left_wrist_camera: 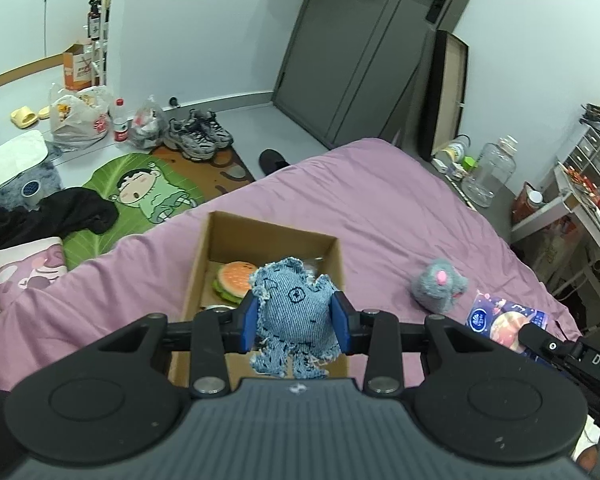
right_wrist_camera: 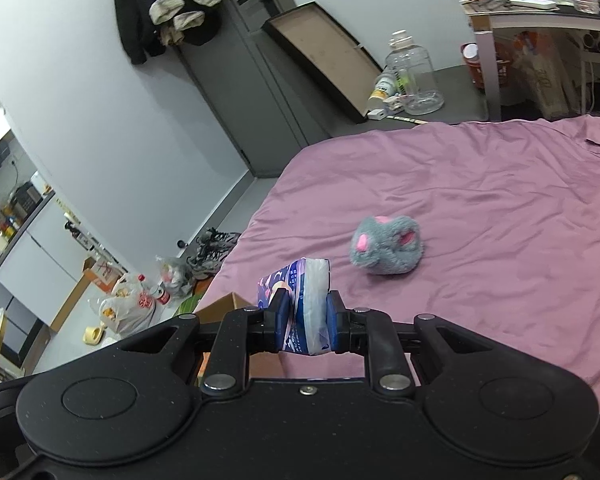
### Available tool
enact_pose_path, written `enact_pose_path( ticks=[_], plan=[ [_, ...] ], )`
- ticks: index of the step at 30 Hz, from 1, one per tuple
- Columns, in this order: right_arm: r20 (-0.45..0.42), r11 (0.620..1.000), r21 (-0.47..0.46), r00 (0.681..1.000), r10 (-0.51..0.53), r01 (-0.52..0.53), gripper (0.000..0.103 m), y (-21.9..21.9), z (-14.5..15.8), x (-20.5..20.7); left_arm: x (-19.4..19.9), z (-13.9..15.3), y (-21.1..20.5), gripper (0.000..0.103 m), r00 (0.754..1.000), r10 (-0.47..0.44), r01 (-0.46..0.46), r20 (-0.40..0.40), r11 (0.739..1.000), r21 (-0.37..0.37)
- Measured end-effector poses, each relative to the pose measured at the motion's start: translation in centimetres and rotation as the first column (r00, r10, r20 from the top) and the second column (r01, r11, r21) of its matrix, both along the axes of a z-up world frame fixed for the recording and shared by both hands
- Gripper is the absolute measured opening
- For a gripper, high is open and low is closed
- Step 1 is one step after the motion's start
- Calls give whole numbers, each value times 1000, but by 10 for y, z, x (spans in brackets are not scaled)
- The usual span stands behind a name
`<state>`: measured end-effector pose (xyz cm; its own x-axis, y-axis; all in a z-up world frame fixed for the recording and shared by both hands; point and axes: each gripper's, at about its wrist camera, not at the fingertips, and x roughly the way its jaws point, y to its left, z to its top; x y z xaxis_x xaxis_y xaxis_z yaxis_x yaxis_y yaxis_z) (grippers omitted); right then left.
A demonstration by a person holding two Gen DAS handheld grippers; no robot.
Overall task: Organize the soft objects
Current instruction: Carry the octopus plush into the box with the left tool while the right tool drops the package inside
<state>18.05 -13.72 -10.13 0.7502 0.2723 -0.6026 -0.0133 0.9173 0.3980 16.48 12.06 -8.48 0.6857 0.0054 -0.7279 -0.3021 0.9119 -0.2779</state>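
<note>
A pink-sheeted bed [left_wrist_camera: 380,208] in a cluttered bedroom carries an open cardboard box [left_wrist_camera: 204,264] that already contains a burger-shaped plush [left_wrist_camera: 234,278]. The left gripper [left_wrist_camera: 298,320] pinches a frayed denim soft toy [left_wrist_camera: 294,308] above the box opening, a position judged suited to dropping it in. The right gripper [right_wrist_camera: 305,320] clamps a tissue pack [right_wrist_camera: 300,296] by its faces just beside the box, while a grey plush mouse [right_wrist_camera: 386,248] lies loose on the sheet, not yet collected.

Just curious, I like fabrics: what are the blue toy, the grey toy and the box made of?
Blue toy: looks like denim, with visible weave and frayed edges. Grey toy: fluffy plush, pink patches. Box: plain brown cardboard, matte.
</note>
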Motion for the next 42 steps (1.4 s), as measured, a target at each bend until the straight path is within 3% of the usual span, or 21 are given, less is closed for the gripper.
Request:
enact_pose_path(
  ticks=[21,30,33,36,38,42],
  plan=[
    [-71,993,-20,991,115,-117,20,70,-29,12,15,-63,40,36,988,26,-33,-150,998,-45],
    [-102,976,19,971,216,-216,20,105,-42,20,21,-66,57,39,986,64,-74,-157,995,-64],
    [-120,970,33,962,244,-242,20,116,-47,20,23,-63,58,40,984,74,-81,-162,996,-38],
    [-160,956,80,943,291,-281,33,123,-50,22,23,-61,60,44,982,80,-87,-170,996,-34],
    [-157,957,81,945,287,-278,52,121,-48,20,23,-60,60,47,982,84,-92,-170,995,-37],
    [-145,968,65,957,250,-242,53,108,-40,17,22,-54,53,60,984,89,-94,-155,995,-25]
  ],
)
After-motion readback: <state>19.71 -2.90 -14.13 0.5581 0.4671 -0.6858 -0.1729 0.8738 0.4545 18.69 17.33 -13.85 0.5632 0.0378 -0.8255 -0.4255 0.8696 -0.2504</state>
